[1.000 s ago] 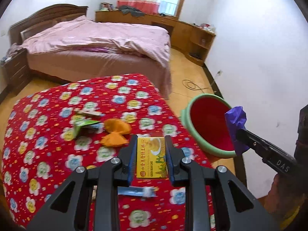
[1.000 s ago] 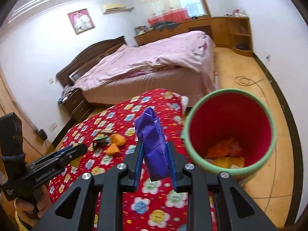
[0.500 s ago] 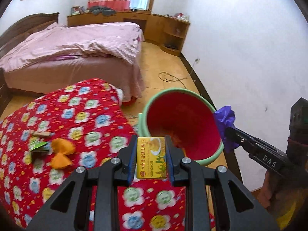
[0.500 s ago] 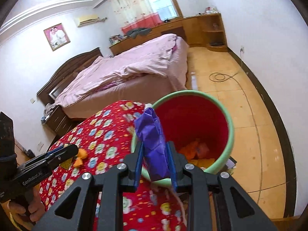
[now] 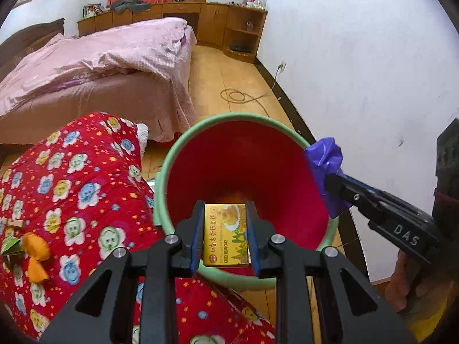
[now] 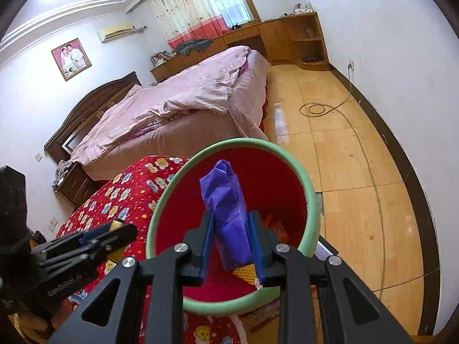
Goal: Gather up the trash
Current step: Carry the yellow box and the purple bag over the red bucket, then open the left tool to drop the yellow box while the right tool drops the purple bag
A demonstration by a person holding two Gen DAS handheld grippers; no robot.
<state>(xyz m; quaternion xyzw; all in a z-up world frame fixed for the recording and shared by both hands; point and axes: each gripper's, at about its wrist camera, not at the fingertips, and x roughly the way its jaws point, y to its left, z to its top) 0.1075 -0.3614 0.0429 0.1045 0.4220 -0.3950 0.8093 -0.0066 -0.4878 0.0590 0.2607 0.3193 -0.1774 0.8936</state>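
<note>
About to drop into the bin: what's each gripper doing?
Left gripper: shut on the yellow packet.
Right gripper: shut on the purple wrapper.

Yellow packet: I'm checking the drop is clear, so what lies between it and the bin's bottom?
Left wrist view: nothing between the yellow packet and the bin, only its red inside.

Both black tongs, left tongs (image 5: 225, 236) and right tongs (image 6: 231, 242), have blue pads, silver screws and white lettering.

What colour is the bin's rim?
Light green rim around a red inside; clearest in the right wrist view.
</note>
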